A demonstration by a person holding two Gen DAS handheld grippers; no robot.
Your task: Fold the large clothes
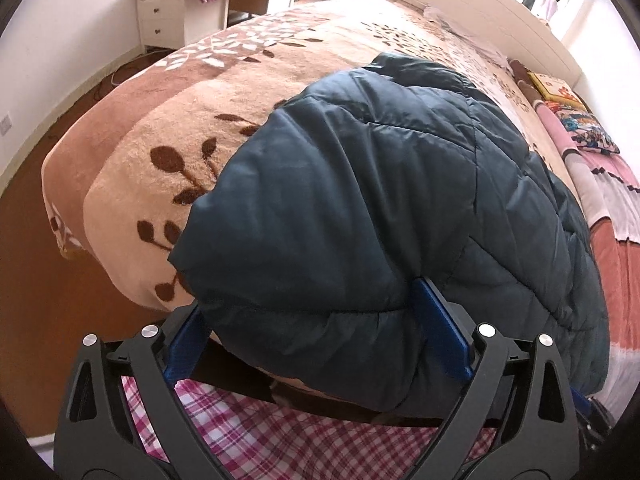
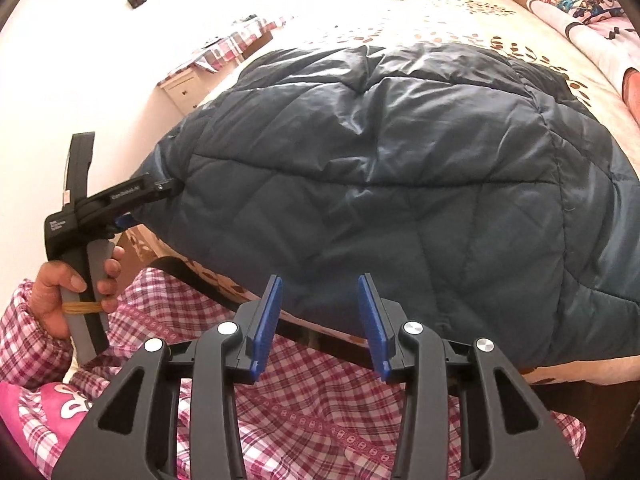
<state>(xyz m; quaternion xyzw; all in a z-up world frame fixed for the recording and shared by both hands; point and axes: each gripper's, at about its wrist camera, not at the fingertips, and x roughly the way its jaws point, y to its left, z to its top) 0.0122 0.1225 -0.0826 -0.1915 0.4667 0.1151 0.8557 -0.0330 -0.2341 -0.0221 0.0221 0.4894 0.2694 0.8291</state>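
Observation:
A dark blue quilted down jacket (image 1: 380,184) lies on the bed near its front edge; it also fills the right wrist view (image 2: 392,184). My left gripper (image 1: 312,320) stands wide open with a thick fold of the jacket's hem between its blue pads (image 1: 440,328); from the right wrist view the left gripper (image 2: 160,196) sits at the jacket's left edge. My right gripper (image 2: 320,312) is open and empty, just short of the jacket's near edge, its blue pads (image 2: 268,320) apart.
The bed carries a beige blanket with brown leaves (image 1: 168,148). A pink striped quilt and pillows (image 1: 600,152) lie at the right. A white desk with a checked cloth (image 1: 168,16) stands at the back left. The person's checked clothing (image 2: 320,420) is below.

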